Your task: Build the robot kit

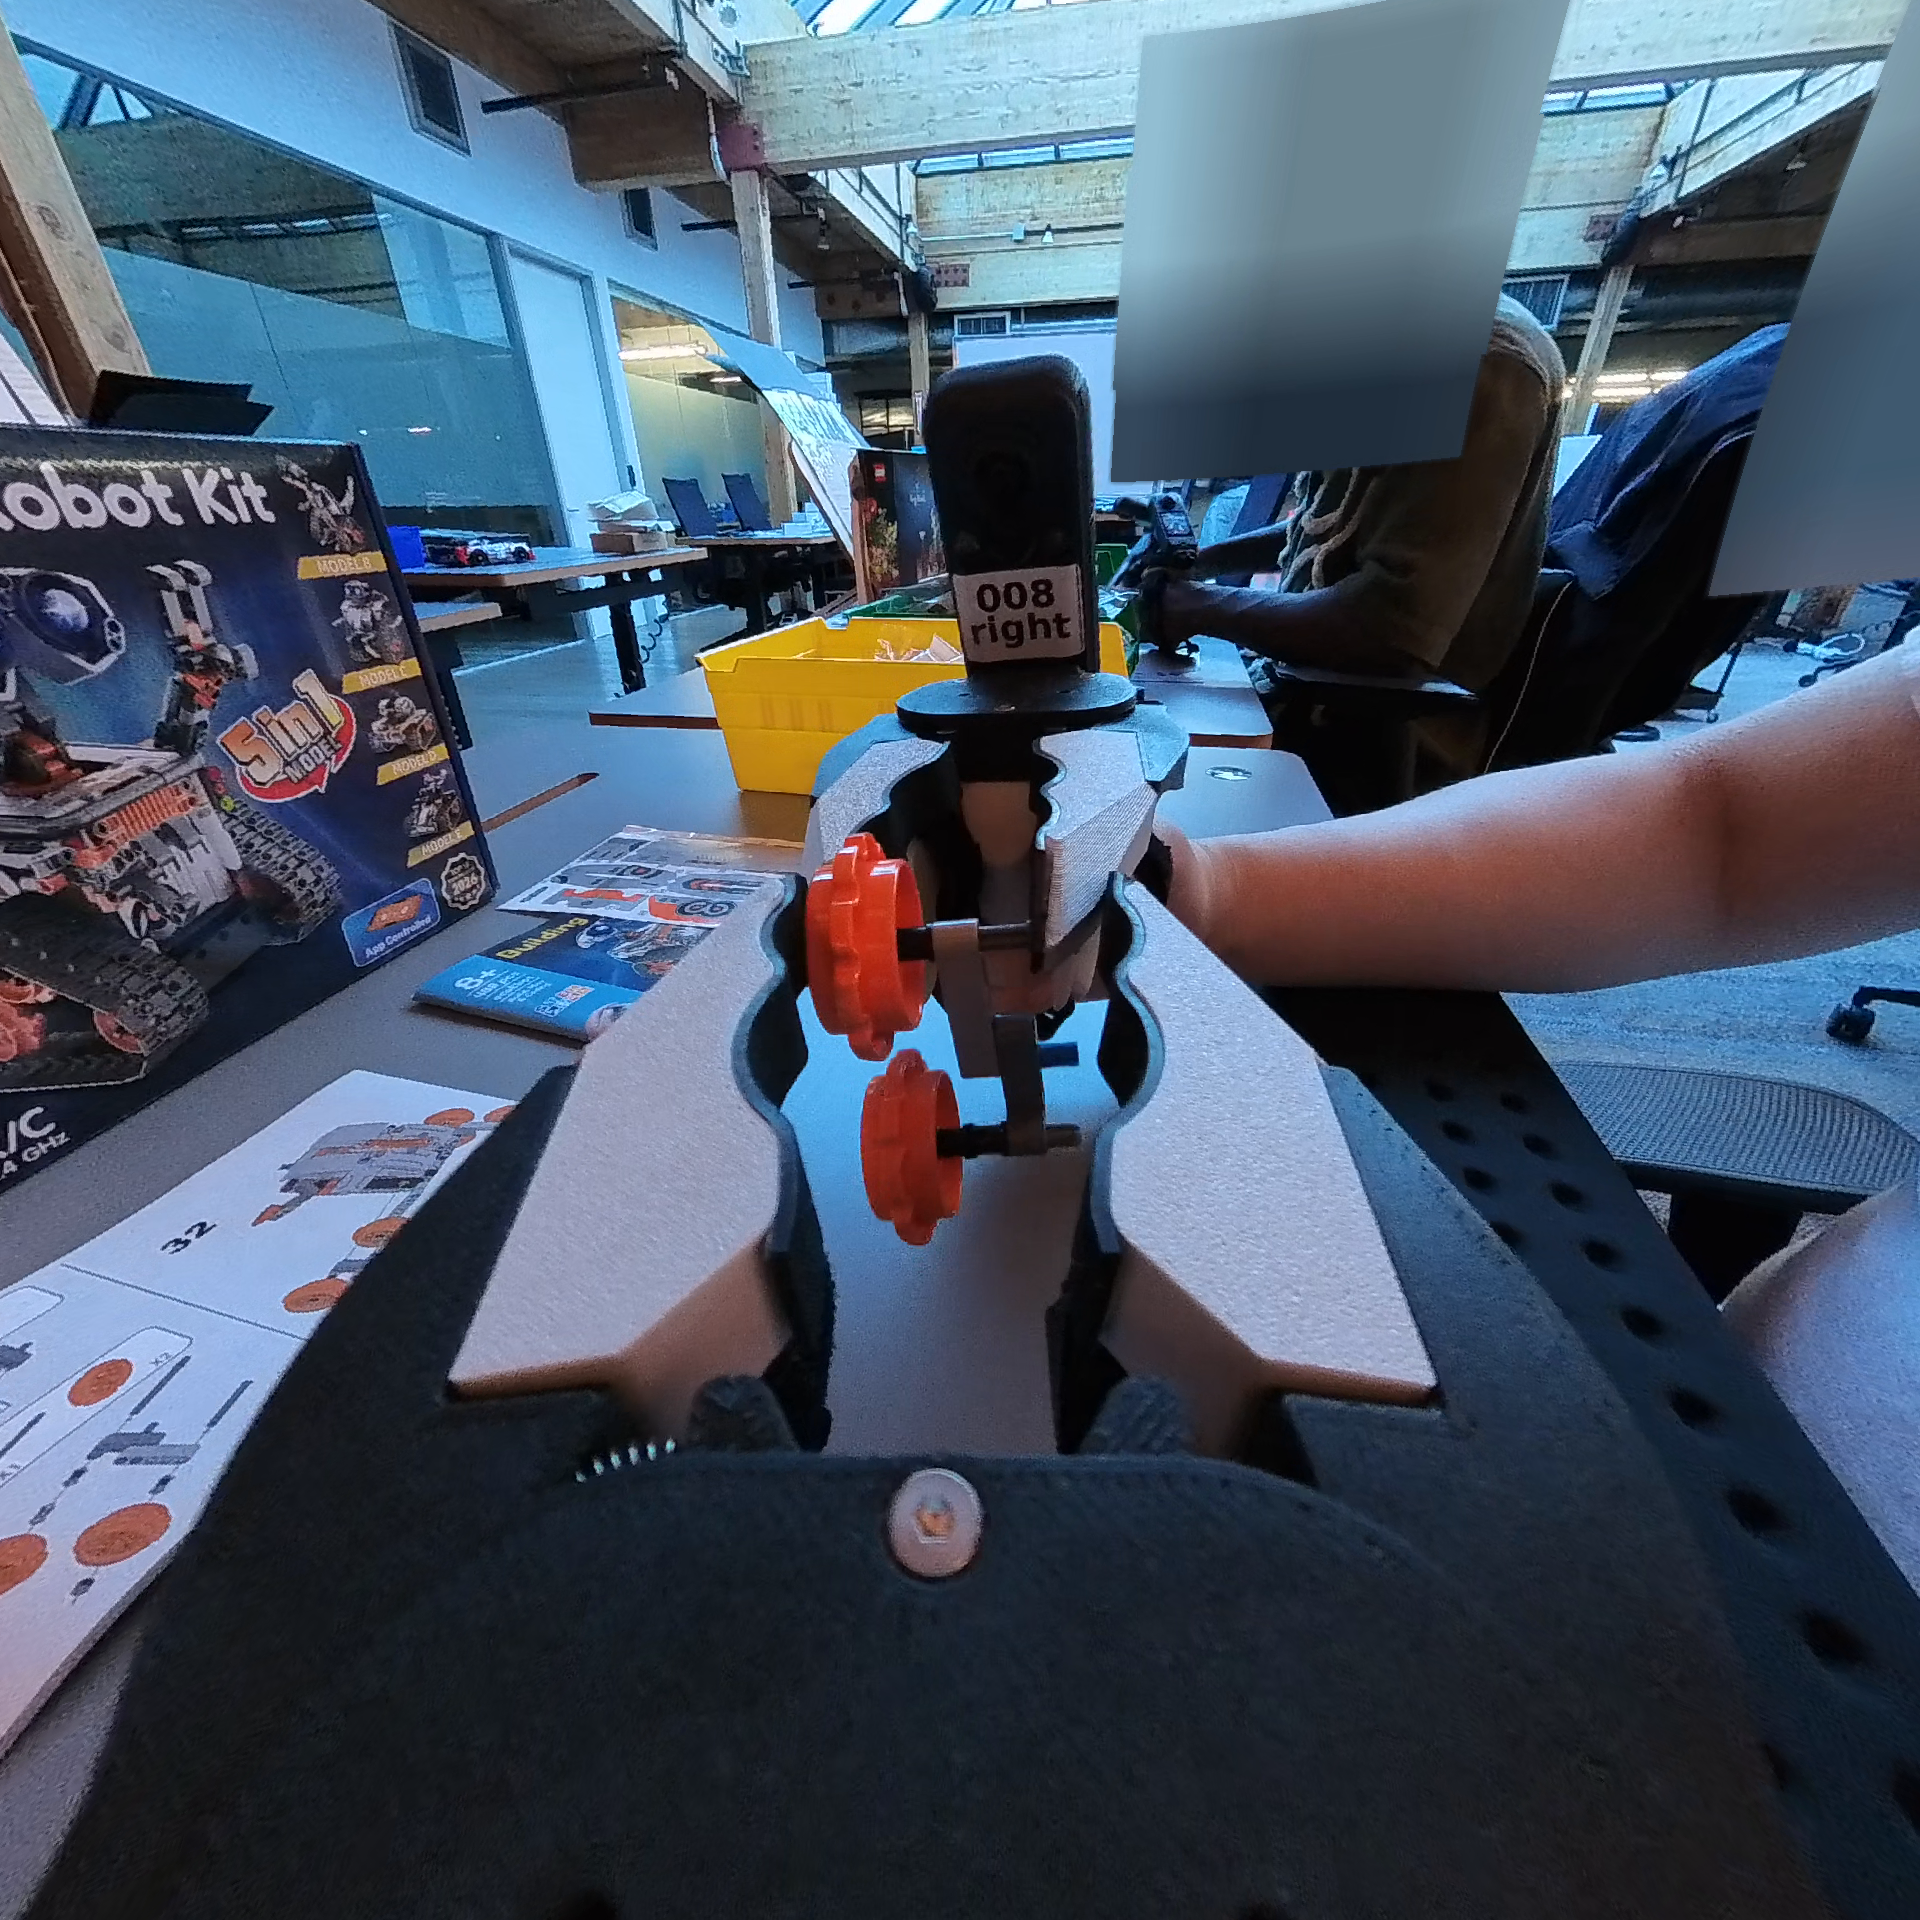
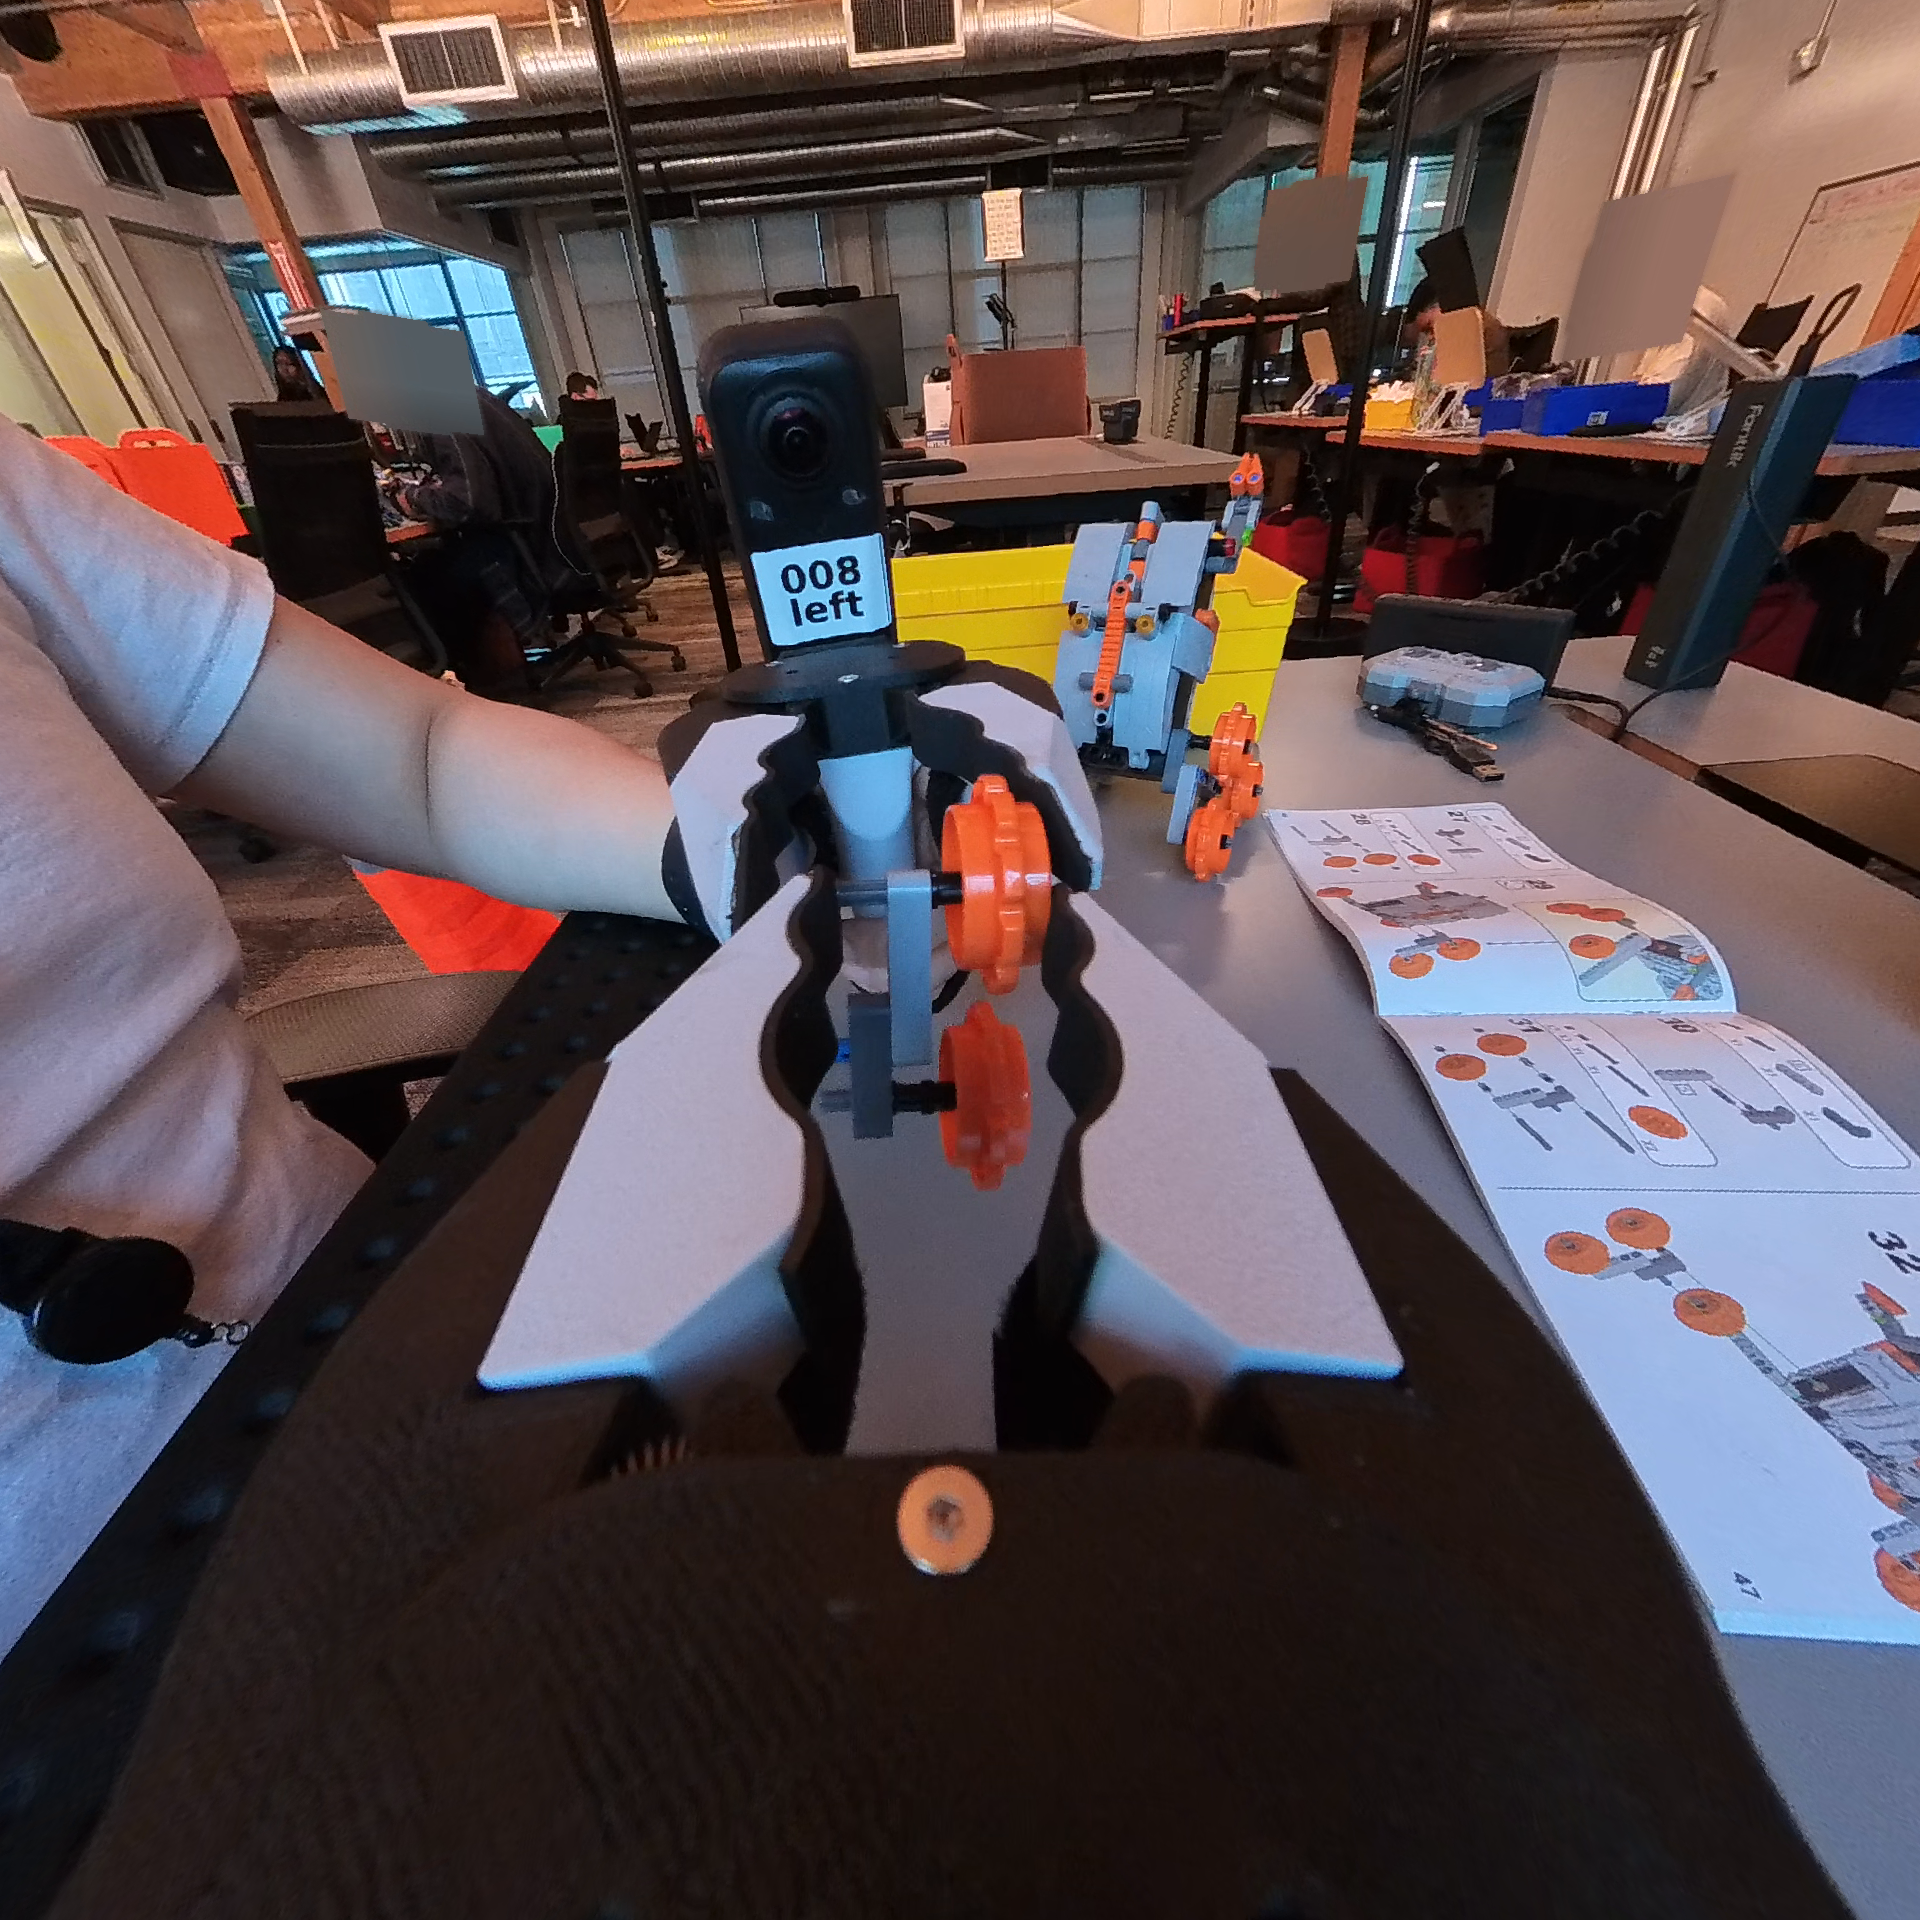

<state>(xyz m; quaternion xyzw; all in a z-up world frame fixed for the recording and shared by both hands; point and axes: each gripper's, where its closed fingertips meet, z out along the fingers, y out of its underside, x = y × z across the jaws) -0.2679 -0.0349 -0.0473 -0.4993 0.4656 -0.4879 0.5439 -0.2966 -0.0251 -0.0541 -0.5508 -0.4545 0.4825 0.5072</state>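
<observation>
A small assembly of grey beams [image 1: 977, 997] with two orange gear wheels [image 1: 862, 956] on black axles hangs in the air between my two grippers, which face each other. My right gripper [image 2: 935, 914] is shut on it: its fingers press the upper wheel [image 2: 995, 883] on one side and the axle end on the other. My left gripper [image 1: 951, 935] stands open a little wider around the same assembly, its fingertips outside the right gripper's [image 1: 977, 862]. The left gripper also shows in the right wrist view [image 2: 904, 831]. Contact points are partly hidden.
On the grey table [image 2: 1351, 790] lie an open instruction booklet [image 2: 1621, 1143], a blue booklet [image 1: 540, 987] and a robot kit box [image 1: 208, 779]. A part-built grey and orange model [image 2: 1153, 644] stands before a yellow bin [image 2: 987, 613]. A grey battery box [image 2: 1449, 686] lies farther right. Both grippers' tips are close together, under 4 cm apart.
</observation>
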